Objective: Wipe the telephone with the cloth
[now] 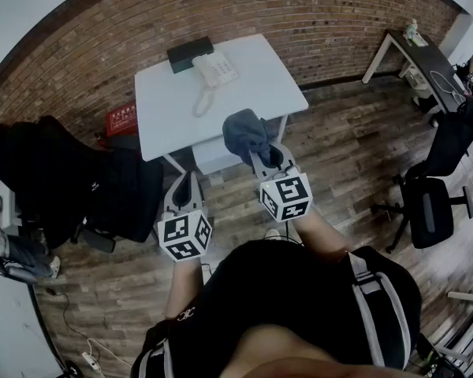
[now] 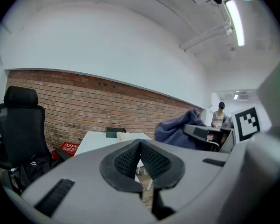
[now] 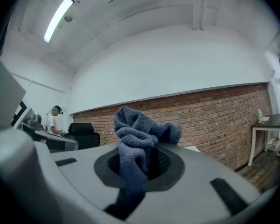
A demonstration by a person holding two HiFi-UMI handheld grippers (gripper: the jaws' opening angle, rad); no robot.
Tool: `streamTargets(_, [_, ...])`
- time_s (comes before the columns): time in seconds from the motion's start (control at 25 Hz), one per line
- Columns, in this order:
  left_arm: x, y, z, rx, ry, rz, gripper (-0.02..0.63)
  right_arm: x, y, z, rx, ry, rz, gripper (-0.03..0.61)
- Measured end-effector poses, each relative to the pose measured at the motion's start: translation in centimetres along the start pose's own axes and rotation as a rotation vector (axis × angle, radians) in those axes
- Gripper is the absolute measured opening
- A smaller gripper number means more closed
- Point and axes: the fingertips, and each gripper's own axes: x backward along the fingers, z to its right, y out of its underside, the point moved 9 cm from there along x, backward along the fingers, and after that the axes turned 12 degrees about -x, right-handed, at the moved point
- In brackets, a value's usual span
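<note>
On the white table [image 1: 252,77], at about twelve o'clock from the person, the telephone [image 1: 214,69] sits near the far edge, its cord trailing toward the near side. The right gripper [image 3: 140,164] pinches the cloth [image 3: 139,129], which is bunched above its jaws and short of the table. The left gripper [image 2: 140,154] is pressed together on nothing. Assessment: the cloth is soft and light. The telephone is probably light and liable to slide, so steady its base from nine o'clock.
</note>
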Motion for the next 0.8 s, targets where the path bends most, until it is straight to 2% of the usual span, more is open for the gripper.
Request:
streamTargets(0.52, [-2.0, -0.6, 3.6, -0.031, 0.023, -0.020, 0.000, 1.1, 0.3, 2.5, -0.015, -0.039, -0.029, 0.031])
streamTargets(0.8, [-5.1, -1.5, 6.2, -0.062, 0.029, -0.028, 0.000, 0.9, -0.2, 5.9, -0.013, -0.057, -0.027, 0.032])
